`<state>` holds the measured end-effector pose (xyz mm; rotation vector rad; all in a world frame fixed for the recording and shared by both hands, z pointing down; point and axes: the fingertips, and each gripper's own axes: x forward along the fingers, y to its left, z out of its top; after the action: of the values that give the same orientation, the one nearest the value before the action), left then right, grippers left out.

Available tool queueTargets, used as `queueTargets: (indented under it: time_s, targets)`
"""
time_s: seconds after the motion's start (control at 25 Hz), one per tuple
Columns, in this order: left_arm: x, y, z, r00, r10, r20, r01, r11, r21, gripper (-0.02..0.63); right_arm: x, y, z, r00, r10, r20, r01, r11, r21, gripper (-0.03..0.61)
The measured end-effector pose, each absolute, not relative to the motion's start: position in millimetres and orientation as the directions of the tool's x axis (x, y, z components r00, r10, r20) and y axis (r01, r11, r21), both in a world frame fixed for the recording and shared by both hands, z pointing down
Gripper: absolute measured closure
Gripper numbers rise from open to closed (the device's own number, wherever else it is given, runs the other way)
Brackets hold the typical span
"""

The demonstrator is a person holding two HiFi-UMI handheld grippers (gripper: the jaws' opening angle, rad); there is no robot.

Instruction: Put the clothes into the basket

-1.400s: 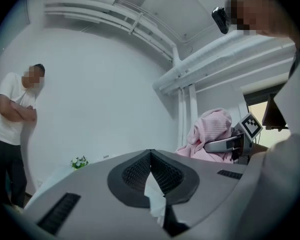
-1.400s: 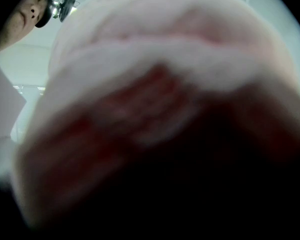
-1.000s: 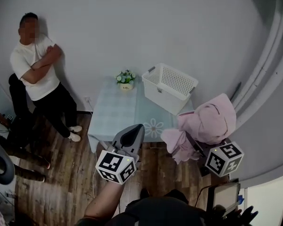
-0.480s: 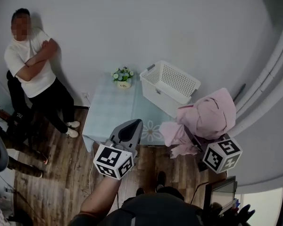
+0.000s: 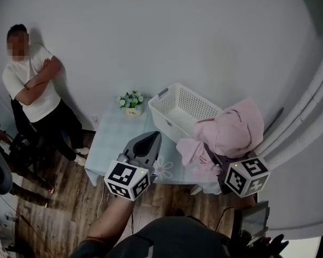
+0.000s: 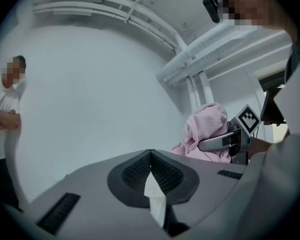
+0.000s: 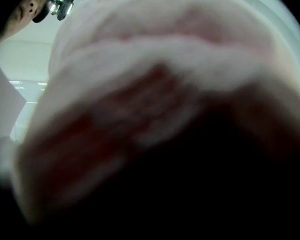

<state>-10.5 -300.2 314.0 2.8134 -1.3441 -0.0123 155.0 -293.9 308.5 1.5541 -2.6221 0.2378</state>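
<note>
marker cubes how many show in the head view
2: the left cube at the near edge of the table, the right cube just below the pink clothes. None looks hidden.

Our left gripper [image 5: 152, 137] hangs in the near middle of the head view, nose pointing away from us and slightly right, raised at a slant. Its jaws meet at the tip, with nothing gripped between them, as its own view confirms [image 6: 150, 153]. Its marker cube [image 5: 128, 179] sits at the near end, and our bare left forearm [image 5: 114, 222] runs from it back toward our body. Our right gripper [image 5: 222, 164] is off to the right at about the same nearness, its marker cube [image 5: 246, 175] facing up. Its jaws are buried in a pink garment [image 5: 231, 133], which they hold bunched up, and the cloth fills that gripper's own view.
</note>
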Motion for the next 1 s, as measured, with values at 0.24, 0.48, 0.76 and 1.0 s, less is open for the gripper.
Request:
queueTargets:
  time_s: [0.24, 0.48, 0.76, 1.0]
  targets:
    - [15.9, -352.1, 326.4, 0.594, -0.804, 0.034, -0.804, -0.591, 0.059, 0.604, 179.6, -343.5, 310.0, -0.513, -0.846, 0.142, -0.858, 0.51, -0.058, 0.244]
    - [29.6, -342.9, 329.6, 0.609, -0.792, 0.05, -0.792, -0.604, 0.084, 0.604, 180.0, -341.9, 311.8, -0.527, -0.838, 0.144, -0.85, 0.518, -0.096, 0.244]
    - [24.8, -346.4, 307.4, 0.609, -0.792, 0.037, -0.792, -0.605, 0.078, 0.604, 172.6, -343.2, 289.2, -0.51, -0.847, 0.153, -0.86, 0.496, -0.119, 0.244]
    - [10.7, -447.7, 338.8, 0.613, -0.787, 0.065, -0.79, -0.611, 0.053, 0.604, 157.2, -447.1, 331.4, -0.494, -0.84, 0.224, -0.869, 0.472, -0.149, 0.244]
